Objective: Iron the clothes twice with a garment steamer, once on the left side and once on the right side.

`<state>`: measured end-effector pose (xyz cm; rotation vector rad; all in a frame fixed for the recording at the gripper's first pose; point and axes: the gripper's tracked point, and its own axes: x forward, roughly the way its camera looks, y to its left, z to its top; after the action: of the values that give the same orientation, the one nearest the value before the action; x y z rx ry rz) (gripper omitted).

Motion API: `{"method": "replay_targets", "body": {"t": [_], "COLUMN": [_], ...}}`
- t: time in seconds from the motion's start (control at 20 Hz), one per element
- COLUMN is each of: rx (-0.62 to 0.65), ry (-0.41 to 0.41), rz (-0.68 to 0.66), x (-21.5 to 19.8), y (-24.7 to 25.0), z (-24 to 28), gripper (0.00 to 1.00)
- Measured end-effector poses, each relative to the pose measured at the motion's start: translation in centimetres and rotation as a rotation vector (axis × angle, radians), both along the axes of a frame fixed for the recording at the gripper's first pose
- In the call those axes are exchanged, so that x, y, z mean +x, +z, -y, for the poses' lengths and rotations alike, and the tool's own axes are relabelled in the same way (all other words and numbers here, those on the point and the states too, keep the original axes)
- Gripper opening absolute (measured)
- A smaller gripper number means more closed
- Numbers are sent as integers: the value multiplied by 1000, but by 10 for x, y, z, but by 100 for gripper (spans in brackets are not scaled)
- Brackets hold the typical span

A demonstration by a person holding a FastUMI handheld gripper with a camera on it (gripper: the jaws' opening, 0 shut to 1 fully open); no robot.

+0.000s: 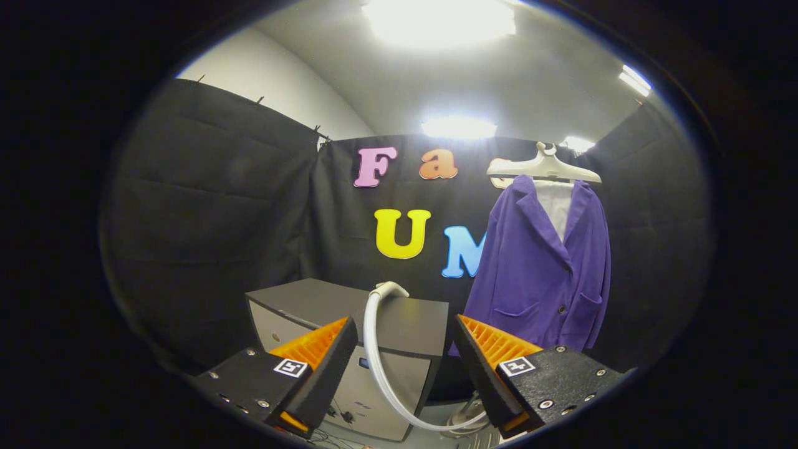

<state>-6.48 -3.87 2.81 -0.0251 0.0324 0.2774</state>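
The gripper is held with its two fingers spread wide apart, and nothing sits clamped between them; neither finger touches anything in the scene. Just beyond the fingers stands a dark-topped cabinet with a pale grey front, one of its top corners turned toward the camera. A white hose rises in the gap between the fingers, curving up from low down near the right finger, running along the cabinet's front edge and ending in the garment steamer's head, which rests on the cabinet's top close to its rear edge. Whether the head lies flat or hooks onto something there cannot be told. Low down near the right finger, where the hose begins, a pale rounded shape shows partly behind the finger; what it is cannot be made out. To the right of the cabinet and further back, well beyond the right finger, a purple jacket hangs on a white hanger in front of the booth's black cloth wall. The jacket faces forward, lapels open over a white lining or shirt at the neck, with two pockets low on its front. Bright ceiling lights glare above.
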Motion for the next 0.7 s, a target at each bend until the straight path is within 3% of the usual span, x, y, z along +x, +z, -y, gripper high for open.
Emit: {"method": "replay_targets", "body": {"t": [0.2,0.7], "rx": [6,67], "ry": [17,-57], "rz": [-61,-168], "x": [17,132], "y": [6,17], "z": [-9,-47], "gripper": [95,95]}}
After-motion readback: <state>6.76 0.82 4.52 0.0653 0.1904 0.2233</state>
